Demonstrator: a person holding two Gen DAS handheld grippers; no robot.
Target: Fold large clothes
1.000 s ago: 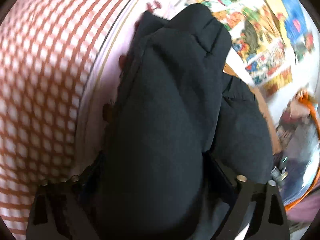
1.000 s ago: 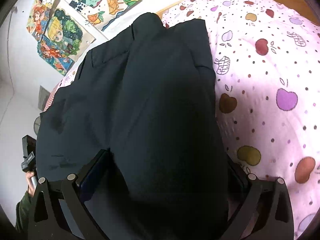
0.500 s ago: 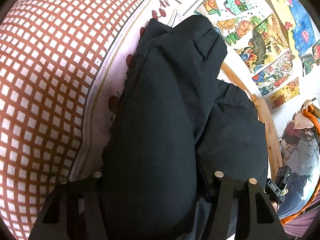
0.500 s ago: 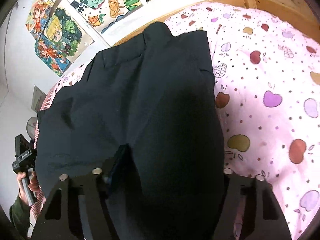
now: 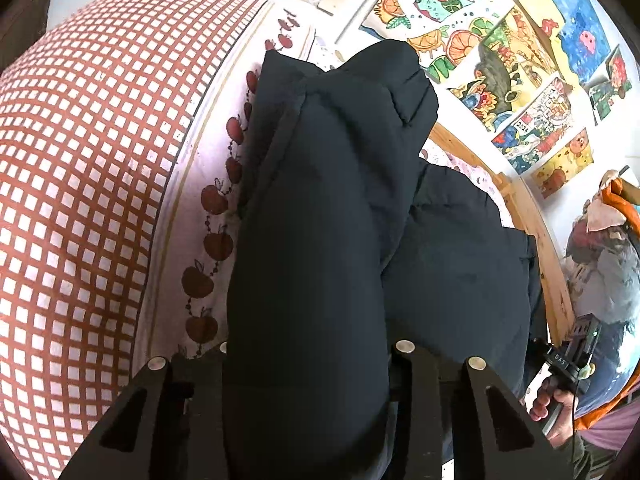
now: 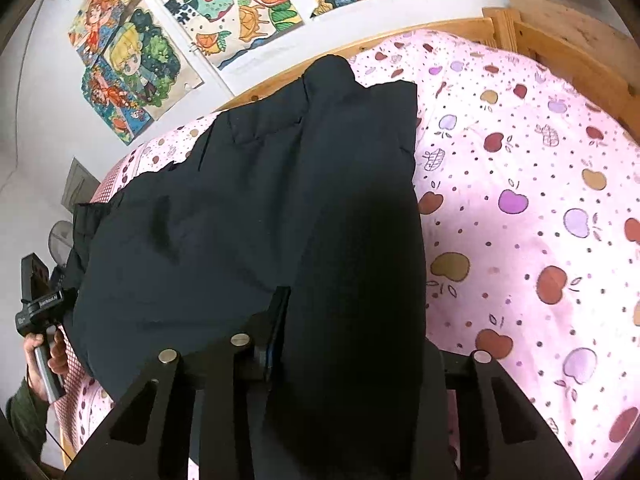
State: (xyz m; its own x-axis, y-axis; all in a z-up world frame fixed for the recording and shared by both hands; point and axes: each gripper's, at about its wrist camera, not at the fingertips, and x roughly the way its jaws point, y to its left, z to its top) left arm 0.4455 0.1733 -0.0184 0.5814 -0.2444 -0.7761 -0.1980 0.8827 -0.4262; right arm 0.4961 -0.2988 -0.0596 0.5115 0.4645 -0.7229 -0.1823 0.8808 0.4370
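On the left, our left gripper (image 5: pixel 308 364) has a thick roll of the dark padded jacket (image 5: pixel 328 208) between its fingers, and its jaws are closing narrow around that bulk. The jacket runs straight away from the tool, its long axis pointing toward the poster wall (image 5: pixel 520 92), with the red checked pillow (image 5: pixel 80 184) lying just beside it on its left.

Further right, our right gripper (image 6: pixel 352 356) has the other near edge of the same jacket (image 6: pixel 280 208) between its fingers, jaws likewise closing on cloth. From here the garment again stretches forward, its far end near the wooden bed frame (image 6: pixel 560 44), and the pink fruit-print sheet (image 6: pixel 540 220) lies bare to its right.

Both tools sit at the near hem, so neither is nearer; we judge the coming fold carries that hem forward along the long axis.
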